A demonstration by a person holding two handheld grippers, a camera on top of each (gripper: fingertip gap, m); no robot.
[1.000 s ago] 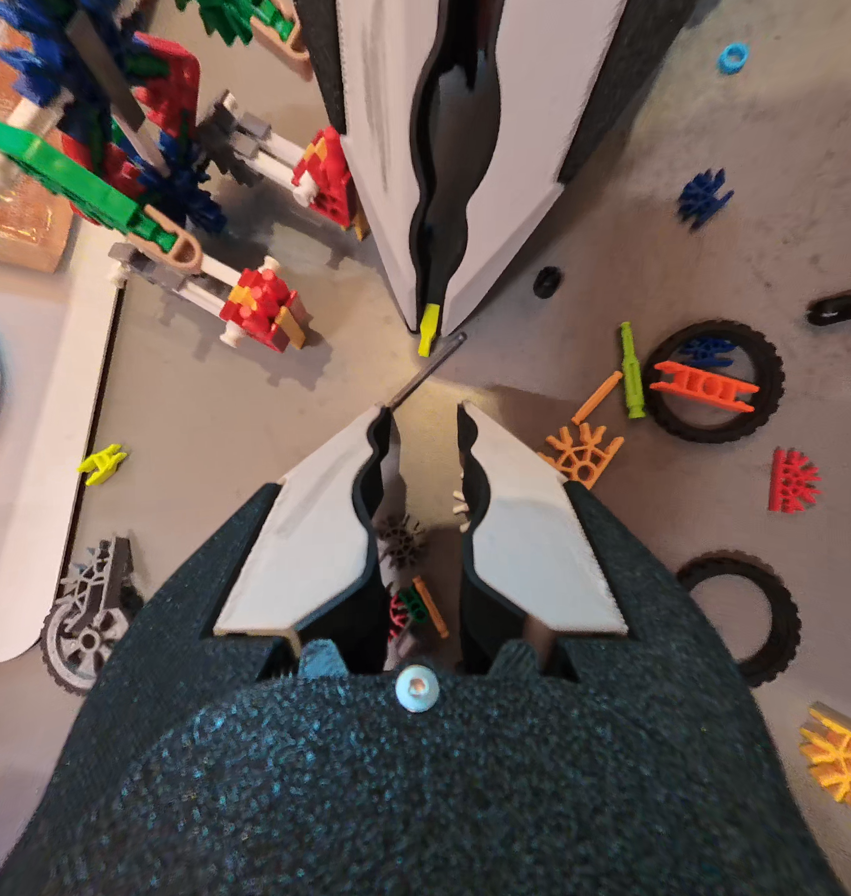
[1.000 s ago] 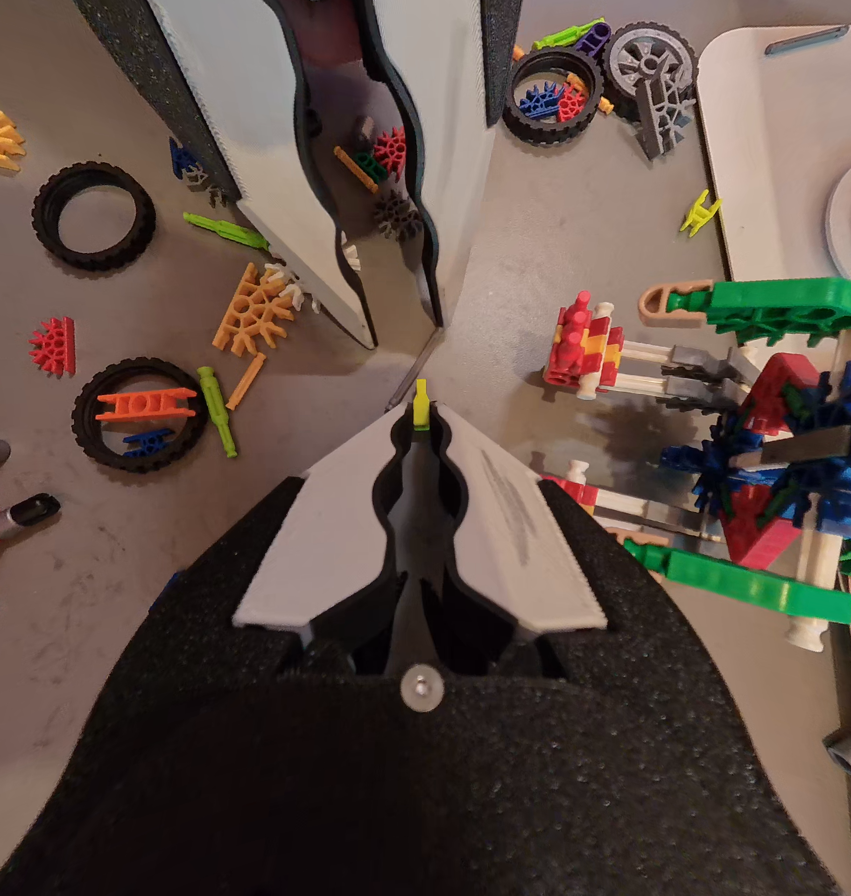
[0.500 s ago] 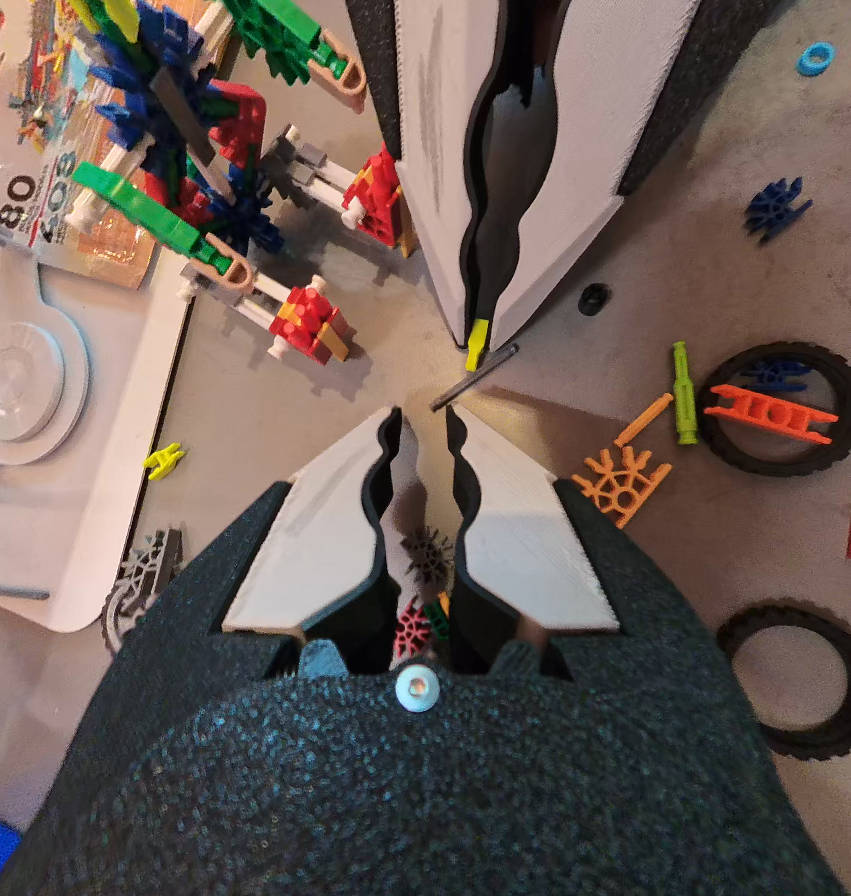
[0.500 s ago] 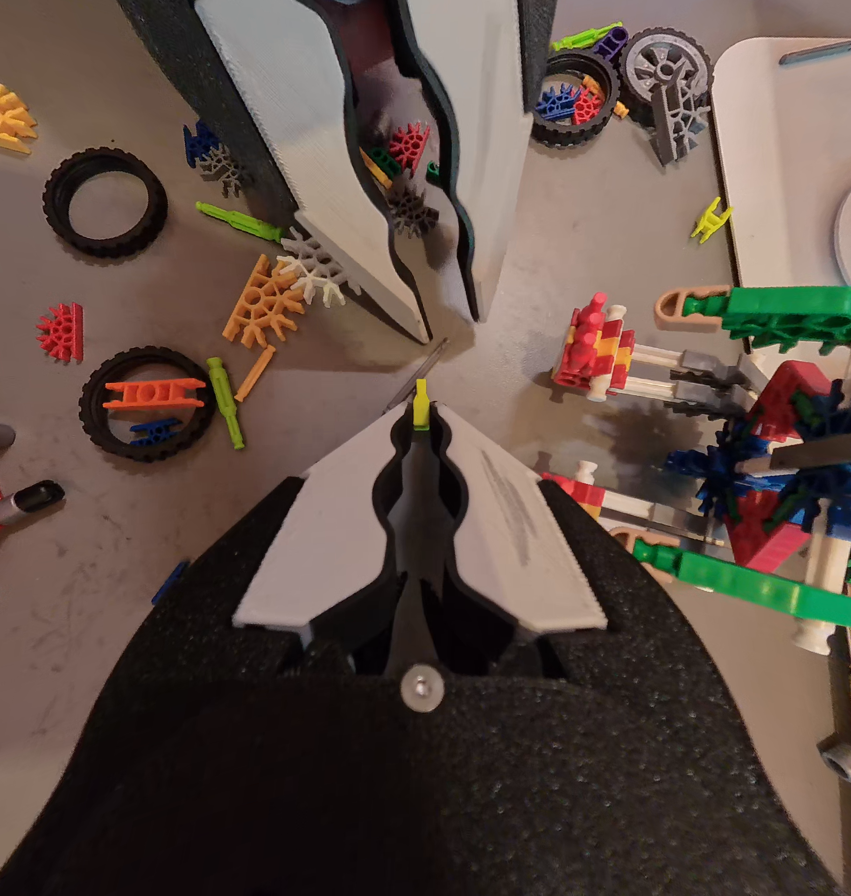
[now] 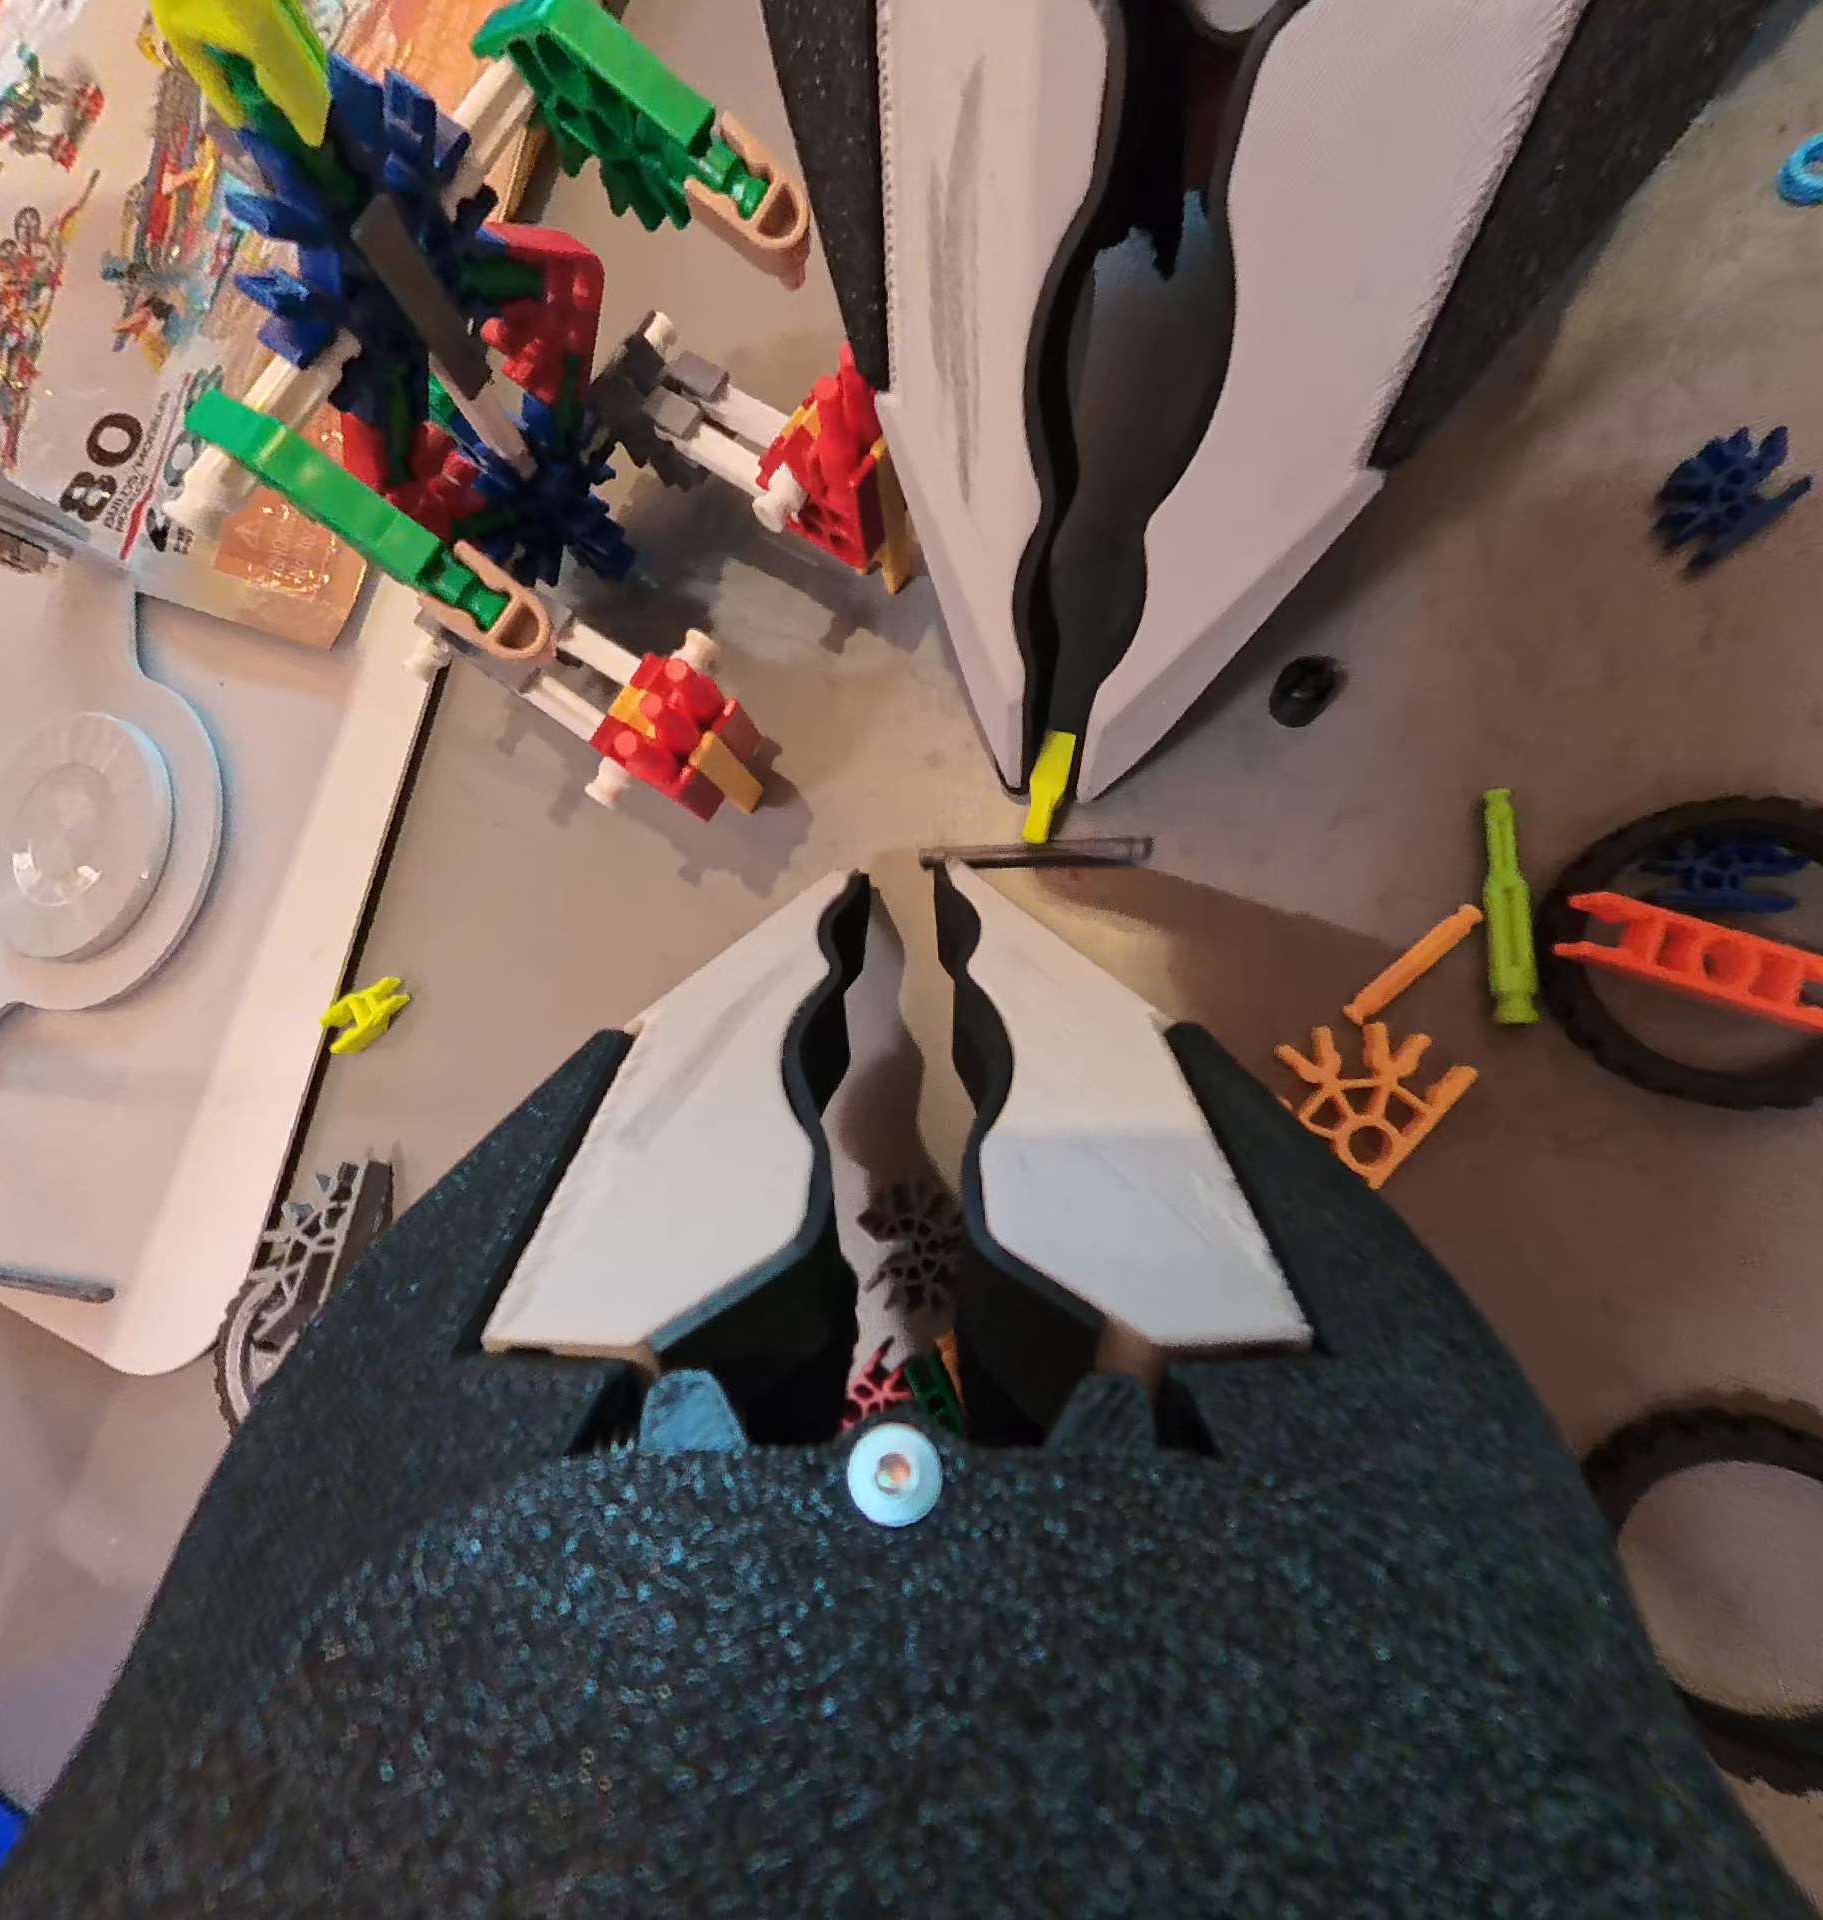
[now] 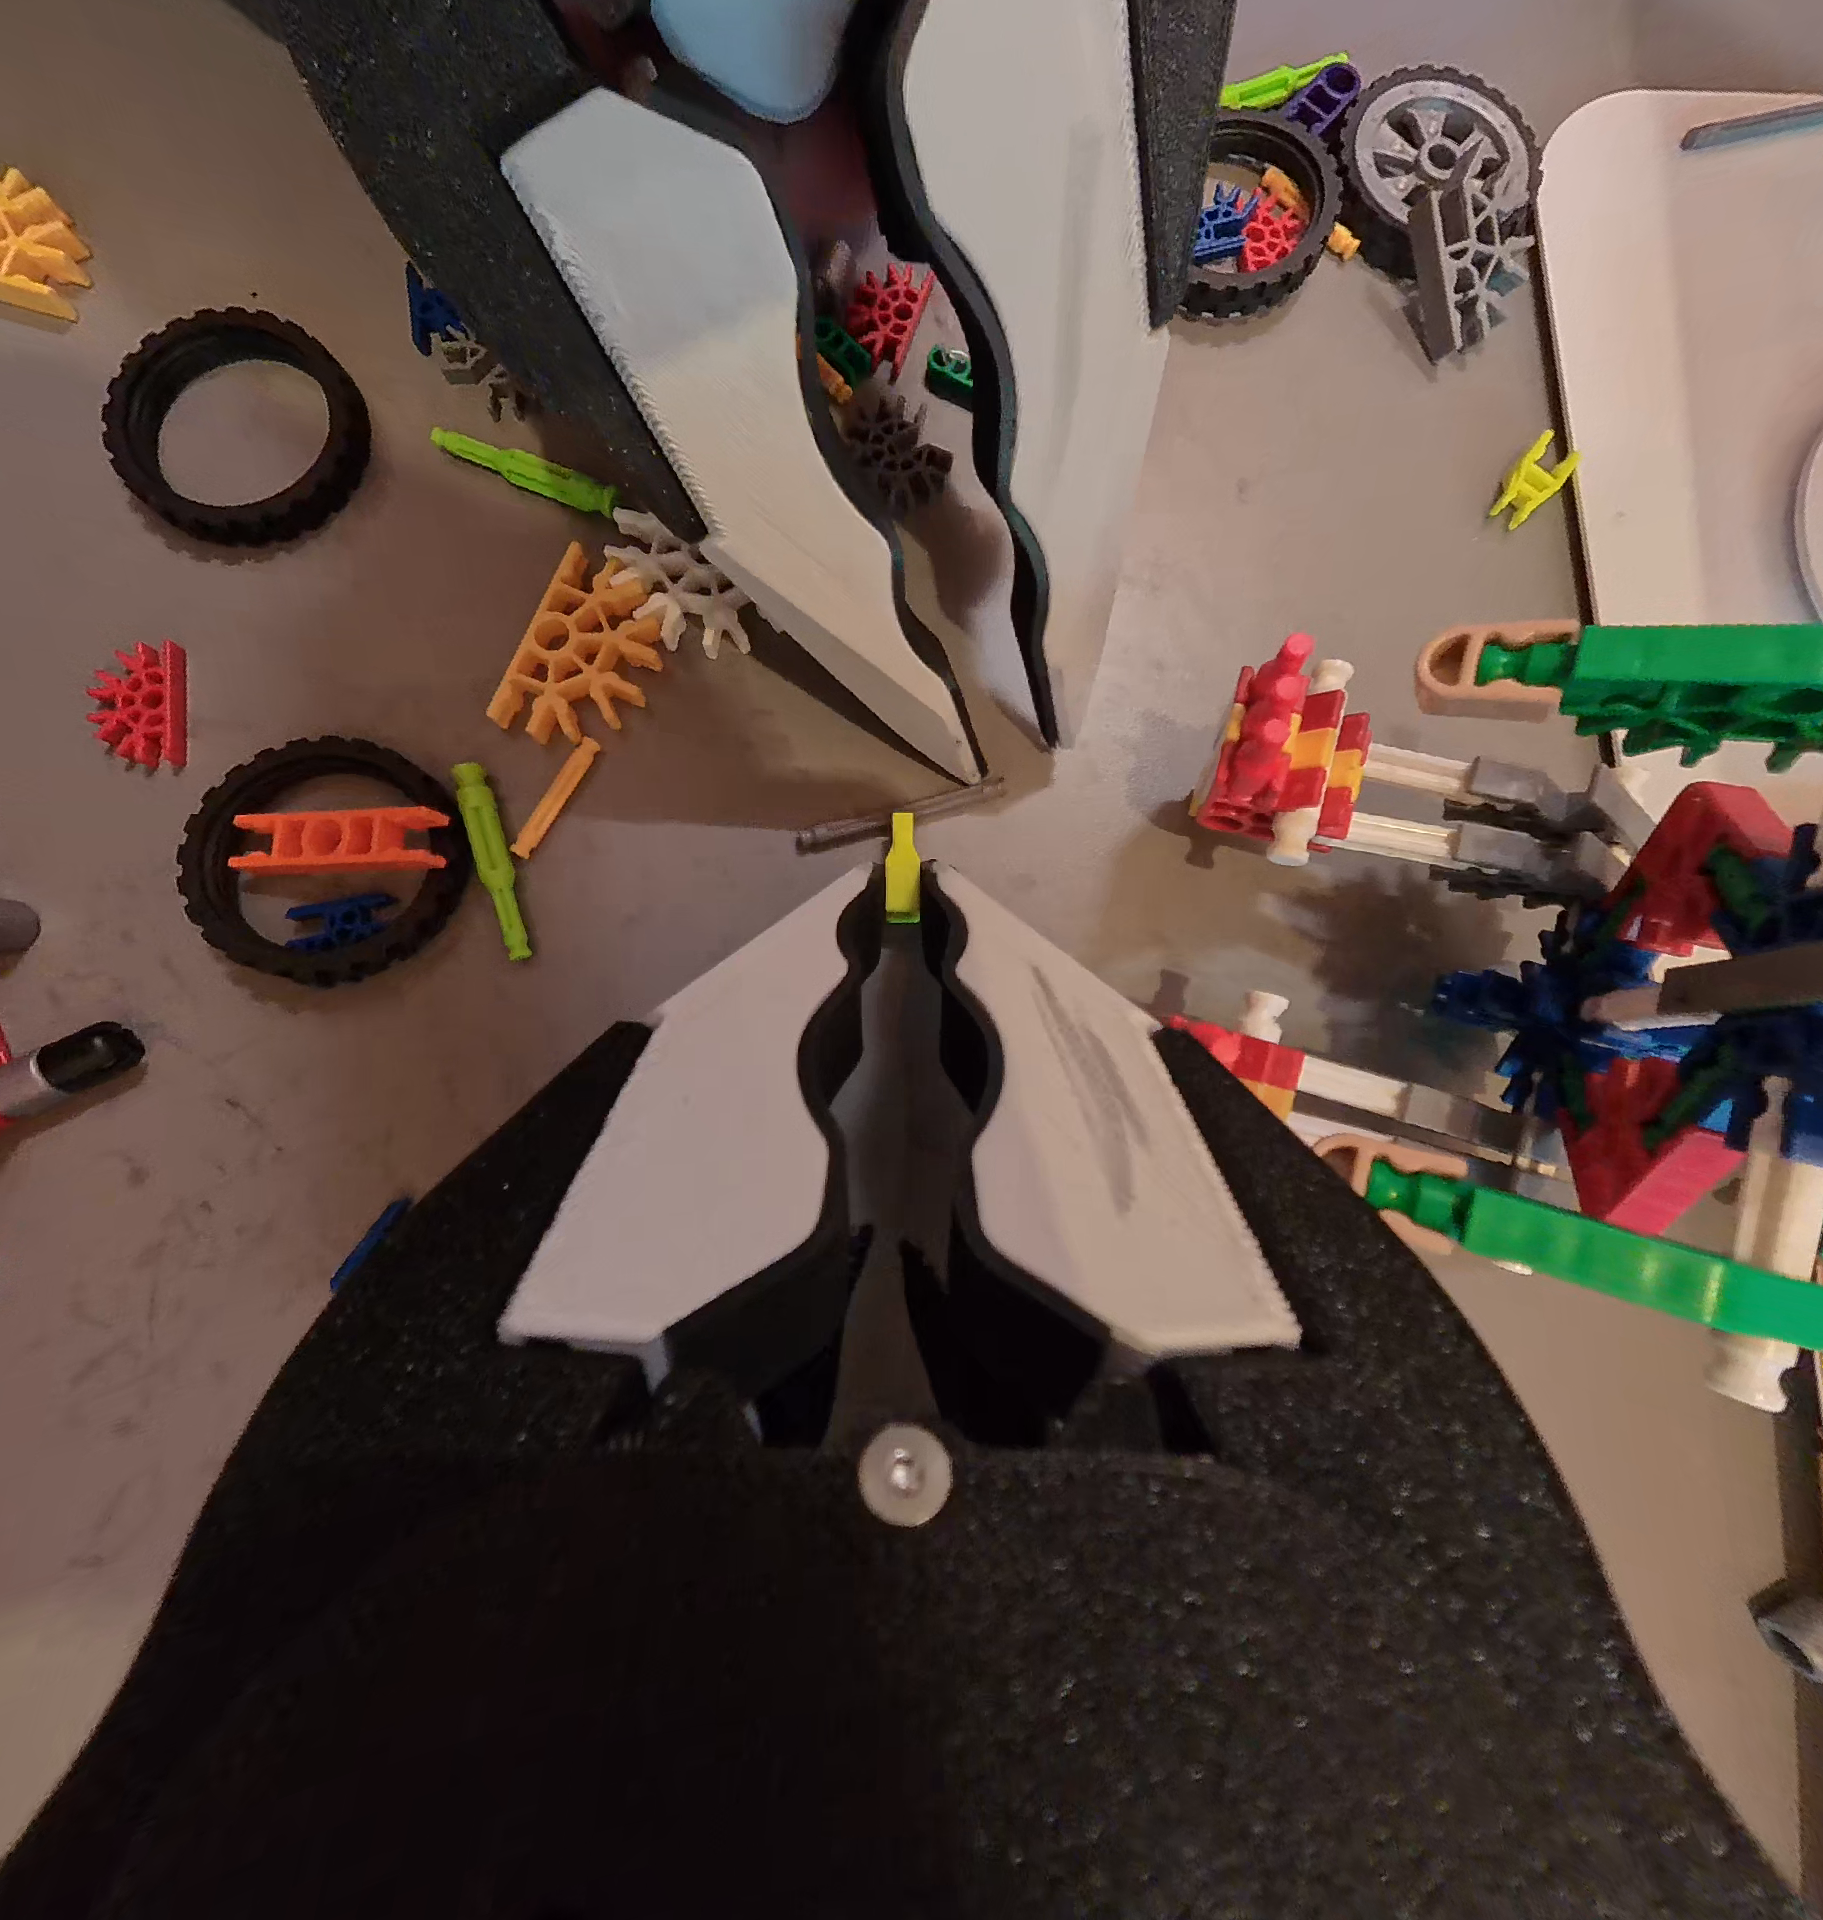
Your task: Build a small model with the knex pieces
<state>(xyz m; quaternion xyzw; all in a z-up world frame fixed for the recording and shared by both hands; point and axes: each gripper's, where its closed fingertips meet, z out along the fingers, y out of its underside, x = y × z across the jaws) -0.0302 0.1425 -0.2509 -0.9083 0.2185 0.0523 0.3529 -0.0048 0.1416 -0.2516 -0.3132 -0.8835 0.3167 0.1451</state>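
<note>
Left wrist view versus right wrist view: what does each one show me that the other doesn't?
Only the left wrist view shows the printed sheet at upper left and the black bead. Only the right wrist view shows the grey spoked wheel, the yellow fan connector and the red half connector. Both show the right gripper shut on the yellow rod, the left gripper slightly open and empty, the thin grey rod between them, and the orange ladder piece inside a tyre.

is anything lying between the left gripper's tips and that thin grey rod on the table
Nothing visible does. The thin dark grey rod lies on bare table just ahead of the left gripper. The right gripper, holding a small yellow-green rod, hangs just beyond it.
</note>
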